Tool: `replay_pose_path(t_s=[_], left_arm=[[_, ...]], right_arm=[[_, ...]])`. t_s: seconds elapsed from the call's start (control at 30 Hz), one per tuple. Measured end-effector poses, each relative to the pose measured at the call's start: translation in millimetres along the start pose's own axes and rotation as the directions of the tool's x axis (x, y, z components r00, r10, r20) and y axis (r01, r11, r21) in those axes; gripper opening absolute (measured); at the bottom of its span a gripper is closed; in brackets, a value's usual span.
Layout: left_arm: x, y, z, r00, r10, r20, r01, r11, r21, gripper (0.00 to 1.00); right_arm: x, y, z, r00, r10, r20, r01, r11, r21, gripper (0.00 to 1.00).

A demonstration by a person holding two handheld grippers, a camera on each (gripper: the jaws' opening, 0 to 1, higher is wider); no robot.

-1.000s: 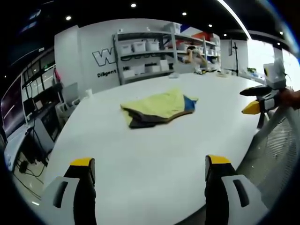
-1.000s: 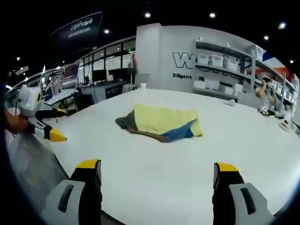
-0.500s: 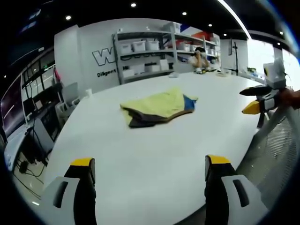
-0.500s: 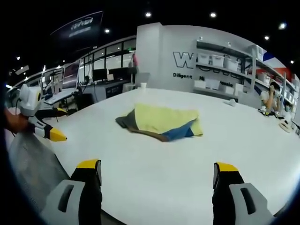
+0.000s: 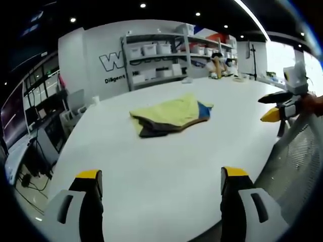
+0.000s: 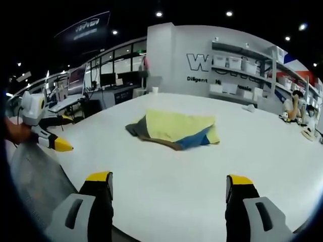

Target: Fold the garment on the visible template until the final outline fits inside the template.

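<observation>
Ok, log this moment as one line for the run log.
garment: folded heap, mid-table | left tool: open, empty, hovering short of it | right tool: open, empty | template: not discernible

The garment [image 5: 170, 115] lies folded into a compact, rumpled bundle on the white table [image 5: 151, 166] — yellow on top, a blue patch at one end, dark brown-grey layers showing along the near edge [image 6: 174, 131]. Nothing touches it.
</observation>
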State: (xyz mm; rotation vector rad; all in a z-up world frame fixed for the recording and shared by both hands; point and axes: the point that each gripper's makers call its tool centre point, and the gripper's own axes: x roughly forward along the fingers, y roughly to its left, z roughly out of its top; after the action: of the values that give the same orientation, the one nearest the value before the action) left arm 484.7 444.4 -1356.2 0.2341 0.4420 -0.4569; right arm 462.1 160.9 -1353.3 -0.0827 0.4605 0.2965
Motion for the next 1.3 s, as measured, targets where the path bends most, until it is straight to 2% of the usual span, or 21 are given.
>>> replay_pose_path(t_s=[0.33,0.8,1.3], left_arm=[[0.0,-0.5,-0.2,1.0,-0.002,0.0,0.002,1.0,0.003,0.95],[-0.1,-0.6,-0.2,1.0,0.001,-0.001,-0.001,1.0,0.002,0.95],[-0.1,-0.7,-0.1,1.0,-0.001,-0.002,0.001,1.0,0.0,0.95]], right_arm=[[-0.3,-1.2,1.4,1.0,-0.007,0.01,0.007,1.0,0.002,0.95],[-0.2,-1.2,1.4,1.0,-0.005,0.011,0.005,1.0,0.005,0.94],[-0.1,-1.5,1.7,1.0,-0.007,0.013,0.007,1.0,-0.001,0.97]])
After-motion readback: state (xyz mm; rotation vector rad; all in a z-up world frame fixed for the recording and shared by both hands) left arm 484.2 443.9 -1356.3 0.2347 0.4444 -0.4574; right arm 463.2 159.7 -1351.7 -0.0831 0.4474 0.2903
